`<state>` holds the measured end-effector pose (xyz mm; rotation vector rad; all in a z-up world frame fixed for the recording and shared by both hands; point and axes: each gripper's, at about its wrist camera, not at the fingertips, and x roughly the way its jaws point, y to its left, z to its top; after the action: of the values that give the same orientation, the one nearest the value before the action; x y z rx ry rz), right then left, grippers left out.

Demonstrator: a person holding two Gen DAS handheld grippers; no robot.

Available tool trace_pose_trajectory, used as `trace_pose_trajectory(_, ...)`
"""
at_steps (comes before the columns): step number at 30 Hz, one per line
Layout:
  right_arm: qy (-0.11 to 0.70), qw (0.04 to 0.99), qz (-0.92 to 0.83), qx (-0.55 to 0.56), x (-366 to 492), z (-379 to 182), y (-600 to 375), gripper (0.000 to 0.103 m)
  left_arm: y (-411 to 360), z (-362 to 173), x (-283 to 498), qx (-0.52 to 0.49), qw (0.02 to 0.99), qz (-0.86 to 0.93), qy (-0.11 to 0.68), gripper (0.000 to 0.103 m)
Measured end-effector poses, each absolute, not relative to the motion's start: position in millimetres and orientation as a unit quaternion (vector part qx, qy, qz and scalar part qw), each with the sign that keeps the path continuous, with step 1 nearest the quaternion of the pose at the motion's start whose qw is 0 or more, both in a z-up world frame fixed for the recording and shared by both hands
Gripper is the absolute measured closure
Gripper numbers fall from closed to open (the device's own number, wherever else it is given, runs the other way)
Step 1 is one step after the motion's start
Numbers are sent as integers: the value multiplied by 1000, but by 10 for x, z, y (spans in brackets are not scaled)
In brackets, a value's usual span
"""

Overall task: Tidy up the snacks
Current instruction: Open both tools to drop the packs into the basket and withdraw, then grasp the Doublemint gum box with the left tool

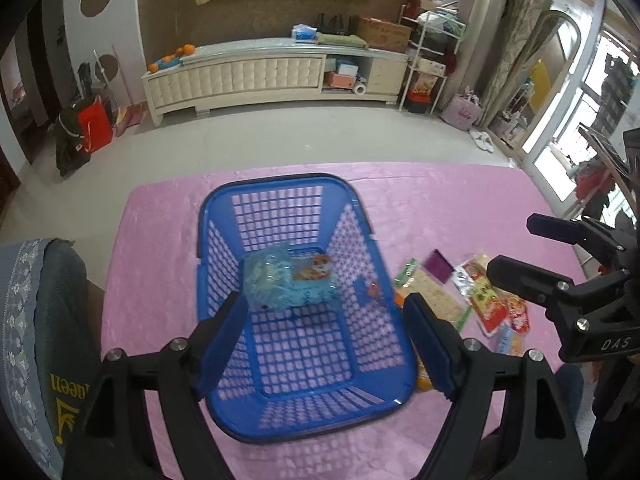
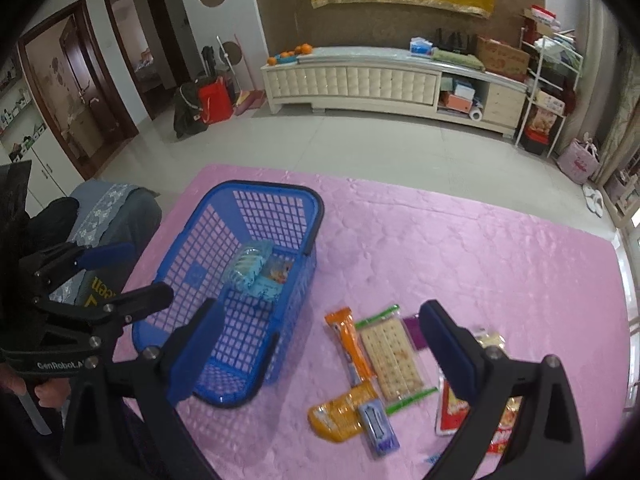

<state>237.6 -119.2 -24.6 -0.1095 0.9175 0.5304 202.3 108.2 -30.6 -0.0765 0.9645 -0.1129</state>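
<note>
Nearest, in the left wrist view: left tongs [image 1: 326, 344] released, blue pads spread wide, nothing between them. They hang above the near half of the blue plastic lattice basket [image 1: 404, 376], which stands on the pink embossed tabletop [image 1: 160, 264].

Right tongs [image 2: 324, 354] likewise released and empty, spread very wide. Their left pad overlaps the basket's near corner in view; the right pad stands over the loose snacks. Whether either touches anything cannot be told.

Snacks on the tabletop, right of the basket, near to far:
- small blue-grey flat pack [image 2: 378, 426], lying partly on an orange crinkled bag [image 2: 340, 412]
- red-and-white sachets [image 2: 450, 410], partly hidden by the right pad
- clear cracker pack with green ends [image 2: 394, 356]
- long orange stick pack [image 2: 350, 344], just beside the crackers
- small purple pack [image 2: 412, 330] behind them

Inside the basket, toward the far wall: one light-blue wrapped snack pack [image 1: 290, 278], already stowed. Judged: task early, most items still outside.

Beyond: grey floor, cream low cabinet [image 1: 240, 76] against the wall.

Risks from here:
- The overlapping packs lie flat; a grip on the orange bag could drag or flip the blue-grey pack resting on it.
- Thin flat wrappers may slip from the pads if pinched only at an edge.
- The basket looks light; a pad catching its rim could shove or tip it.
- Both tongs work close together; they may collide over the basket.
</note>
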Motion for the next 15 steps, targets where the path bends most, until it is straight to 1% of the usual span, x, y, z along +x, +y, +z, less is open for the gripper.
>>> trace_pose_trajectory(10,430,873,225,-49,2074,-191,-1734,4,505,-185,1786,-13,889,-84,449,25)
trace_pose_trajectory(15,433,877,205,-36,1981,-252,-2104,4,206,-223,1743,-12,886,-103,453,25)
